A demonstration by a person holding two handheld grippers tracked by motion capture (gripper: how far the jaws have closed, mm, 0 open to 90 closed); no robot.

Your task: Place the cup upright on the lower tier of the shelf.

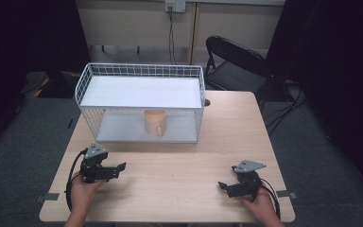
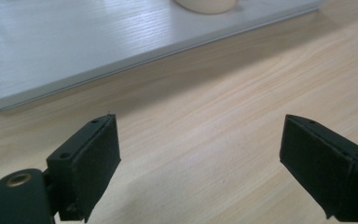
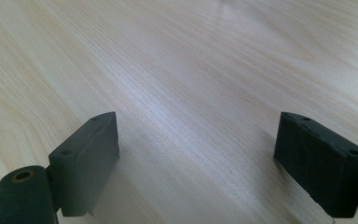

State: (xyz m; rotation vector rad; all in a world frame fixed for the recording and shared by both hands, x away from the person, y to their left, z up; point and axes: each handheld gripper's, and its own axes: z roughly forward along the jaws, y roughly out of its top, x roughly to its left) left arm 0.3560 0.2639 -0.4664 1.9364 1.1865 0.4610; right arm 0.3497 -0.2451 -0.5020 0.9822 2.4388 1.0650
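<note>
- A white wire rack (image 1: 140, 71) stood at the far side of the wooden table (image 1: 179, 161), and it serves here as the landmark for everything else.
- A tan mug (image 1: 154, 122) sat upright on the rack's lower shelf (image 1: 123, 127), roughly at the middle of that shelf, under the upper shelf, with its handle turned toward the person.
- In the left gripper view the bottom of the mug (image 2: 208, 4) showed at the top edge, resting on the pale shelf board (image 2: 74, 42), well ahead of the jaws.
- The left gripper (image 1: 118, 168) rested on the table in front of the rack's left end, held in the person's left hand (image 1: 82, 189); its jaws stood wide apart with nothing between them, only bare tabletop.
- The right gripper (image 1: 223, 185) lay in front of and to the right of the rack, farther from it than the left one, held in the right hand (image 1: 260, 205); its jaws were also spread wide and empty over bare wood.
- Neither gripper touched the mug or the rack; both were well apart from the shelf.
- Judging by this, the work looked barely begun: the mug sat untouched in the rack, and no grasp had been made.
- What seemed left was nearly everything: reaching under the upper shelf, closing on the mug, and carrying it wherever it was meant to go. The left gripper, being nearer and pointed at the shelf, looked the likelier one to reach.
</note>
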